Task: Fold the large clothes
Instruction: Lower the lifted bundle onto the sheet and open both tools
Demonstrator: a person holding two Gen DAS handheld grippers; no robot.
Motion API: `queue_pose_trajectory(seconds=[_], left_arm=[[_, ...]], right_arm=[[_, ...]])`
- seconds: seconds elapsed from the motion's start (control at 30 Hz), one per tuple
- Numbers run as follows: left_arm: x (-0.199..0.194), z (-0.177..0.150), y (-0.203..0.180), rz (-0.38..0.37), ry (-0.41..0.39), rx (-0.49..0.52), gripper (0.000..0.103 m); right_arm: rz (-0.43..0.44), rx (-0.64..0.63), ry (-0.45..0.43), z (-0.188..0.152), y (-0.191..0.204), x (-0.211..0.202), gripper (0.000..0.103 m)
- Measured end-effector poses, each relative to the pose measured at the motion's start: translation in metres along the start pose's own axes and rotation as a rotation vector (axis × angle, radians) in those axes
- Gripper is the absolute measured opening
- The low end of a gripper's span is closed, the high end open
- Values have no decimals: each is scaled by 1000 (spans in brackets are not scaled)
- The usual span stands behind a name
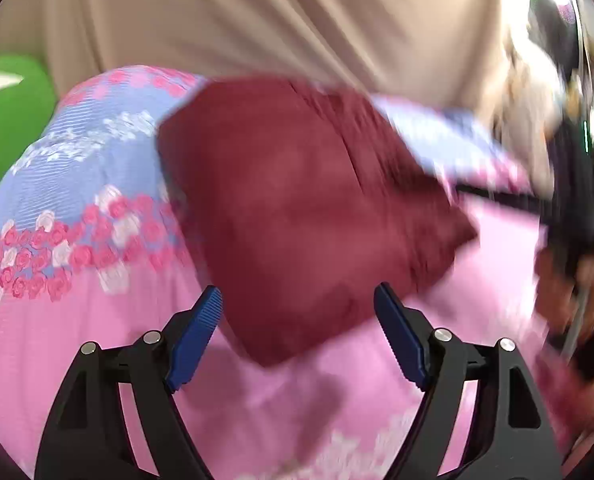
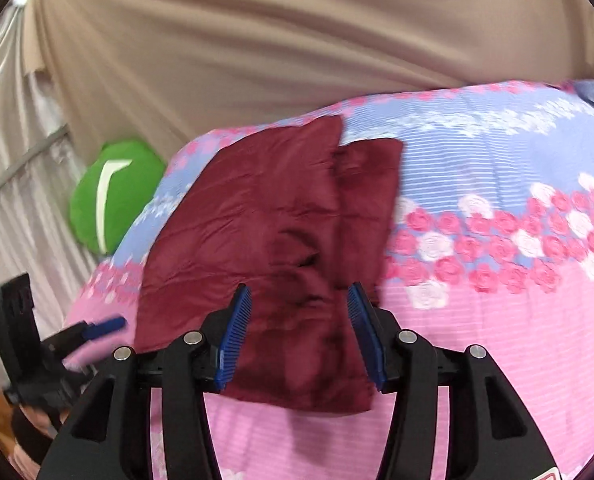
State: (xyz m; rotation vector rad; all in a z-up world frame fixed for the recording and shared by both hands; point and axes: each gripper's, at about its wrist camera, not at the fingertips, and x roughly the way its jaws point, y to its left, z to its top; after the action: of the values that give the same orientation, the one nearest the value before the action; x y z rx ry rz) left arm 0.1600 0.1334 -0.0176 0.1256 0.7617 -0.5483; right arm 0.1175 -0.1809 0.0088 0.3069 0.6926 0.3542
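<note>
Floral bedspread [image 2: 497, 320] bears the folded maroon garment [image 2: 265, 220]; both tongs spread, pinching nothing — left view blurred.

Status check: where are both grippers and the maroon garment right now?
Left gripper open, nothing between pads. Right gripper open, over the maroon garment. Garment lies folded on the floral bedspread. Nothing in the way.

A bedroom, it's looking like. A flowered bedspread [image 2: 497, 240] is filling the frame's lower half, beige curtains [image 2: 257, 40] hanging above.
</note>
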Motion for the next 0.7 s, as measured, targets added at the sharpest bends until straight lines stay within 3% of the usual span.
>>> queue_pose_trajectory(seconds=[0.03,0.1,0.13,0.17,0.23,0.33,0.5,0.6,0.7], left_arm=[[5,-6,-5,38,14,25,75],[18,-14,-4,89,38,24,59],[22,-15,1,92,44,-4,56],[24,-14,8,100,40,-42,45],[25,-11,18,102,36,-68,39],[29,-10,20,113,46,-61,37],[56,-12,21,156,92,-74,38],[51,-13,23,152,100,-106,38],[21,-18,16,163,91,-95,37]], right_arm=[[-2,-14,9,0,7,7,50],[-76,-48,40,-1,16,29,49],[-94,-47,57,0,20,40,34],[-100,-22,78,-1,17,48,12],[-49,47,79,-1,7,49,6],[-56,81,44,-4,-3,38,3],[-155,18,128,-25,-7,70,2],[-186,-7,126,-20,2,59,5],[-208,-37,82,-17,11,32,10]])
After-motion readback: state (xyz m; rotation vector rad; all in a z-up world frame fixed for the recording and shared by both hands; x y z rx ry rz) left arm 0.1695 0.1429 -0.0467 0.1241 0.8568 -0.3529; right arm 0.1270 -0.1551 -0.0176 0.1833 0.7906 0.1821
